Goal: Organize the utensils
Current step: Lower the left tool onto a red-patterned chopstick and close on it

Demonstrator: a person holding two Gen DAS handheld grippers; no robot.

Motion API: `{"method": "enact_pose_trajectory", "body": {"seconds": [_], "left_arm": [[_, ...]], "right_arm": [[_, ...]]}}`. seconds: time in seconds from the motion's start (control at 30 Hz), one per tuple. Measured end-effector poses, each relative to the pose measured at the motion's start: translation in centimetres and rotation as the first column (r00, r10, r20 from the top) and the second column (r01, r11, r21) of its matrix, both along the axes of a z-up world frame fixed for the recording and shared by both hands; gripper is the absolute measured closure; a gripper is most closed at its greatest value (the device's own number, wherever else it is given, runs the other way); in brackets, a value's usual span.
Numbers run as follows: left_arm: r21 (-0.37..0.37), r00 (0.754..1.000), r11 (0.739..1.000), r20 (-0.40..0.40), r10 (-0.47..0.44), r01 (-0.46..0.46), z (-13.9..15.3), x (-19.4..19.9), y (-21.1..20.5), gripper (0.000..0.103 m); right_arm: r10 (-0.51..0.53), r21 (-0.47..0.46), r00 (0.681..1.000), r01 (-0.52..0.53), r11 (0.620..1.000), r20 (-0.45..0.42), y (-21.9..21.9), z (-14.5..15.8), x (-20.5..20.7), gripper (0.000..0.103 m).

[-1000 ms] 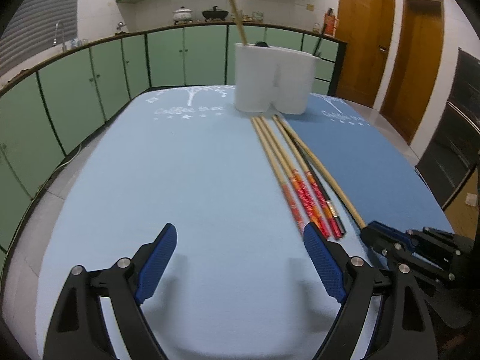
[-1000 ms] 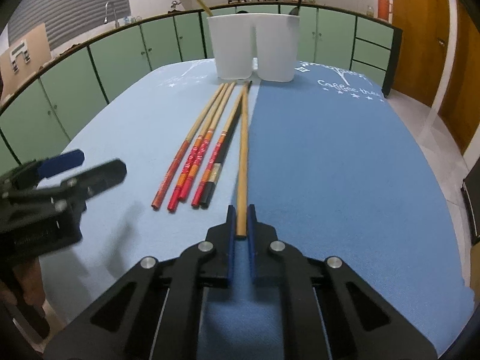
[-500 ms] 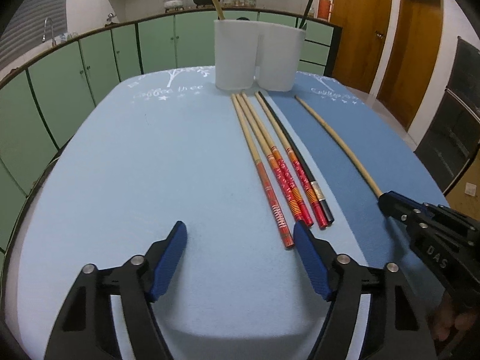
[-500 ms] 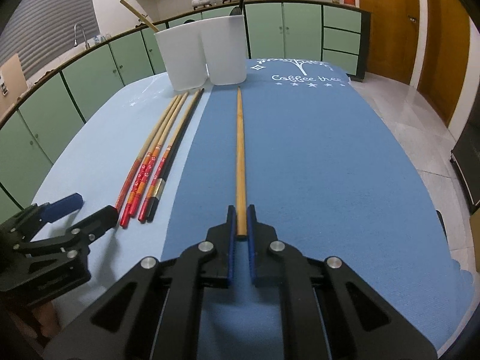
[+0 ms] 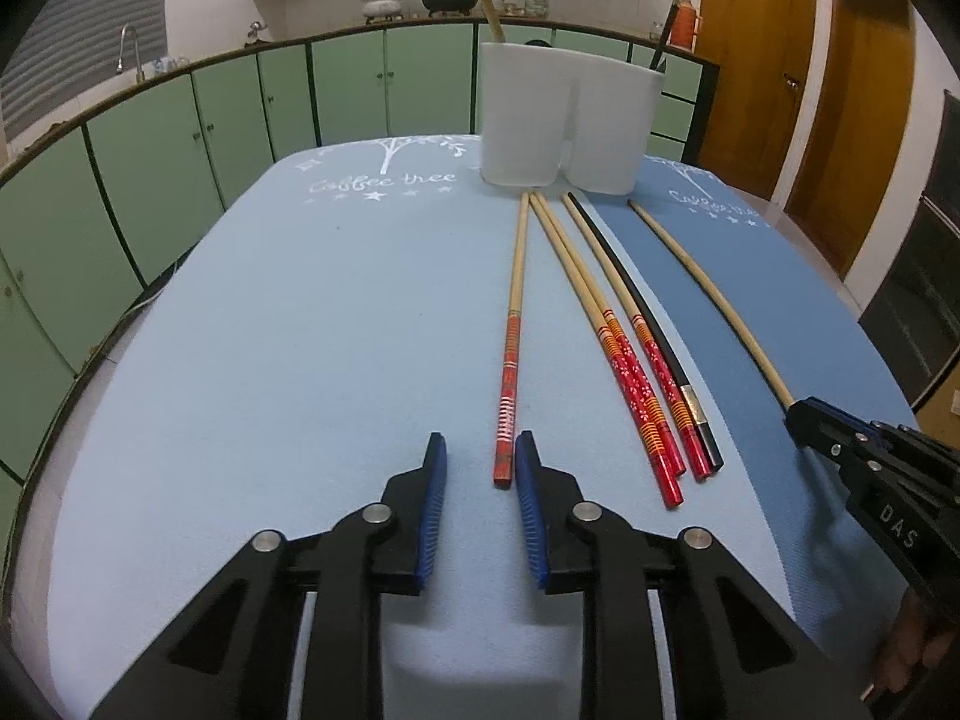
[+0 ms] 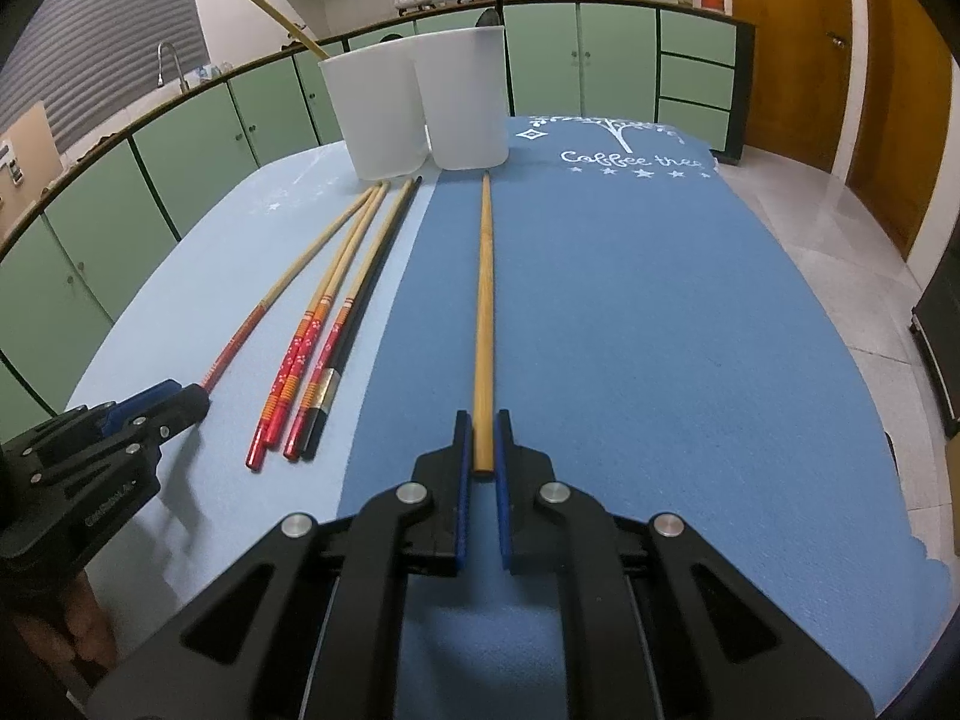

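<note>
Blue mat: red-handled chopstick between closing left tool.

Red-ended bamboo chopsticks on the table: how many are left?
3. One red-ended bamboo chopstick lies apart, its end between the closing left gripper's jaws; two lie together beside the black chopstick. More may hide in the white holder.

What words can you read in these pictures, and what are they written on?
"Coffee tree": white letters on the light blue mat.
"Coffee tre…": on the dark blue mat, last letters unclear.
"DAS": on the right gripper body.
Left gripper body: lettering too blurred.
Red chopstick: white marks too small.
</note>
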State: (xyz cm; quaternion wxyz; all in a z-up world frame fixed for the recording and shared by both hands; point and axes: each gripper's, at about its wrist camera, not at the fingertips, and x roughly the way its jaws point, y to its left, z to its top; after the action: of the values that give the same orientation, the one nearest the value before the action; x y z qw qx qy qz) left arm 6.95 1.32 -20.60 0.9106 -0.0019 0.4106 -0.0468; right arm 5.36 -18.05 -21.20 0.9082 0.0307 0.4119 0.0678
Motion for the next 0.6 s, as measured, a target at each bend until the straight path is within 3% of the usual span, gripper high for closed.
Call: {"method": "enact_pose_trajectory", "body": {"seconds": [0.17,0.23,0.6], "left_arm": [[-0.061,1.0,0.998,-0.01,-0.009,0.008,0.2,-0.4,0.8,0.066],[-0.059,1.0,0.998,-0.006,-0.011,0.01,0.2,-0.8,1.1,0.06],[-0.049,1.0,0.999,0.007,-0.001,0.002,0.1,-0.8,0.6,0.056]], "right_arm": [[0.014,0.035,1.0,-0.014,0.999,0.005,-0.9,0.2,-0.7,0.075],[0.02,0.046,1.0,-0.02,0.999,0.004,-1.2,0.1,-1.0,0.074],[0.025,0.028,0.999,-0.026,0.999,0.023,-0.8,-0.1,-1.4,0.072]]}}
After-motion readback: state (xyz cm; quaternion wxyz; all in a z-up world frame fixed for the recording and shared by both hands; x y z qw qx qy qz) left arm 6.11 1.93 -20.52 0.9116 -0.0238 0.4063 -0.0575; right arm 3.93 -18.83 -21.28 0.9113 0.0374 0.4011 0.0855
